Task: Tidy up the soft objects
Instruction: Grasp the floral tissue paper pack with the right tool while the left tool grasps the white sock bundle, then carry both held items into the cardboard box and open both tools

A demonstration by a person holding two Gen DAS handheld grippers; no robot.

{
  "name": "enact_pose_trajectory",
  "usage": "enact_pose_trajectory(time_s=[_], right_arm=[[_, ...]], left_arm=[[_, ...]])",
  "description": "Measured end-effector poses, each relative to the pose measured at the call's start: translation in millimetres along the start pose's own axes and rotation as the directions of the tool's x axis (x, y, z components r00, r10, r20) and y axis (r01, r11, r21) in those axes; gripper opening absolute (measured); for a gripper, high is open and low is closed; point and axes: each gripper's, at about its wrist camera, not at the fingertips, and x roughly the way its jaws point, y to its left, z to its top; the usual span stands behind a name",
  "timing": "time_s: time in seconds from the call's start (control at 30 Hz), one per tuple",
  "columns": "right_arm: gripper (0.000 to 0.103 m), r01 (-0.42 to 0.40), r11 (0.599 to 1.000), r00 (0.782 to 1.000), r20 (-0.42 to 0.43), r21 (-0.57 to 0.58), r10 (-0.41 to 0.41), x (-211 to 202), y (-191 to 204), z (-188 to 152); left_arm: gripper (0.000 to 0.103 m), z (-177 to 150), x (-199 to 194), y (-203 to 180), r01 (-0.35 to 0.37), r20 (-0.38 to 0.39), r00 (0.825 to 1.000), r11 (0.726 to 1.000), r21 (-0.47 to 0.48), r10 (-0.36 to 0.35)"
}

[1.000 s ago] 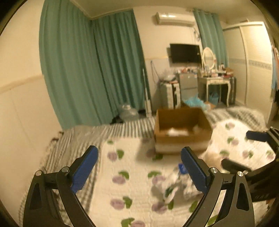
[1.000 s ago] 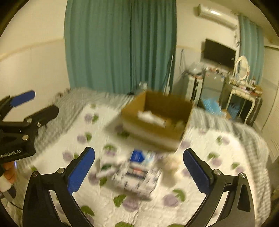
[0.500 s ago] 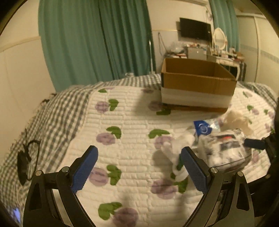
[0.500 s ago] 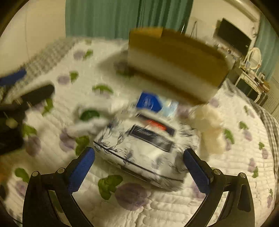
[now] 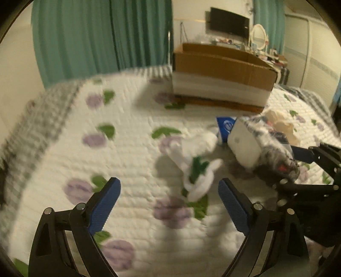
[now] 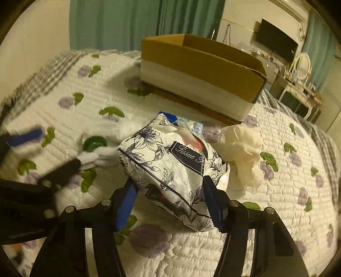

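Left claw [image 5: 169, 197] wide open, blue pads [image 5: 104, 205] well apart, nothing between them. Hovers low over the bed [image 5: 127, 149], quilt white with purple flowers and green leaves. Just ahead of its right pad: white cloth [image 5: 199, 170] with a green patch, crumpled on the quilt, not touching the claw. Same cloth in the right view [image 6: 100, 154], beside the left claw's finger there; contact unclear from blur.

Centre: tissue pack [image 6: 170, 168], white soft wrap with dark floral print and a "Tissue" label. Right claw [image 6: 170, 204] closed onto its near end, one pad [image 6: 126, 204] pressed to each side, wrap dented between them. Pack tilted, far end higher; left view shows it [image 5: 255, 144] raised off the quilt with shadow under it. Blue-and-white packet [image 5: 226, 127] behind the pack, mostly hidden, on the quilt.

Right of the pack: cream crumpled soft item [image 6: 245, 153], lying on the quilt just beside the pack; touching or not, cannot tell.

Behind all of it: open cardboard box [image 6: 202, 66], brown with a white band round its lower wall, sitting on the bed. Contents not visible from either view, only the inner far wall.

Background: teal curtains [image 5: 102, 38], TV [image 5: 229, 20] on the wall, dresser with oval mirror [image 5: 259, 35].
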Motion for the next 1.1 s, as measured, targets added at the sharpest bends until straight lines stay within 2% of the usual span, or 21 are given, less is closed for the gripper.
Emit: enact_pose_trajectory(time_s=[0.1, 0.13, 0.2, 0.3, 0.33, 0.37, 0.47, 0.57, 0.77, 1.0, 1.1], right_arm=[[0.058, -0.012, 0.999, 1.0, 0.013, 0.036, 0.011, -7, -7, 4], [0.058, -0.011, 0.999, 1.0, 0.018, 0.043, 0.01, -9, -10, 5], [0.058, -0.015, 0.998, 1.0, 0.024, 0.057, 0.013, -11, -11, 6], [0.057, -0.02, 0.997, 0.999, 0.026, 0.069, 0.018, -10, -12, 6], [0.057, -0.021, 0.997, 0.999, 0.027, 0.068, 0.019, -11, -13, 6], [0.057, -0.021, 0.998, 0.999, 0.029, 0.067, 0.019, -11, -13, 6], [0.057, -0.026, 0.997, 0.999, 0.032, 0.068, 0.024, -12, -14, 4], [0.057, -0.031, 0.997, 0.999, 0.041, 0.075, 0.028, -16, -16, 2], [0.057, -0.035, 0.994, 0.997, 0.074, 0.099, 0.028, -39, -23, -4], [0.057, -0.065, 0.992, 0.985, 0.165, 0.11, 0.046, -87, -25, 0], [0.057, -0.082, 0.991, 0.976, 0.209, 0.104, 0.059, -107, -26, 11]], left_arm=[[0.085, -1, 13, 3, 0.049, -0.049, 0.997, 0.998, -0.039, -0.051], [0.082, -2, 18, 1, 0.052, -0.061, 0.997, 0.998, -0.035, -0.054], [0.069, -2, 24, -6, 0.053, -0.074, 0.996, 0.998, -0.015, -0.054], [0.065, 0, 34, -17, 0.054, -0.081, 0.995, 0.998, 0.016, -0.052], [0.06, 0, 37, -18, 0.05, -0.083, 0.995, 0.999, 0.016, -0.049], [0.047, 1, 39, -21, 0.046, -0.075, 0.996, 0.999, 0.018, -0.045], [0.033, 3, 44, -24, 0.064, -0.082, 0.995, 0.997, 0.031, -0.061], [0.031, 0, 40, -25, 0.066, -0.085, 0.995, 0.997, 0.051, -0.061], [0.031, -10, 10, -17, 0.085, -0.077, 0.994, 0.996, 0.013, -0.083], [0.031, -2, -52, -22, 0.083, 0.035, 0.996, 0.995, 0.047, -0.084], [0.031, 8, -74, -29, 0.046, 0.062, 0.997, 0.995, 0.09, -0.052]])
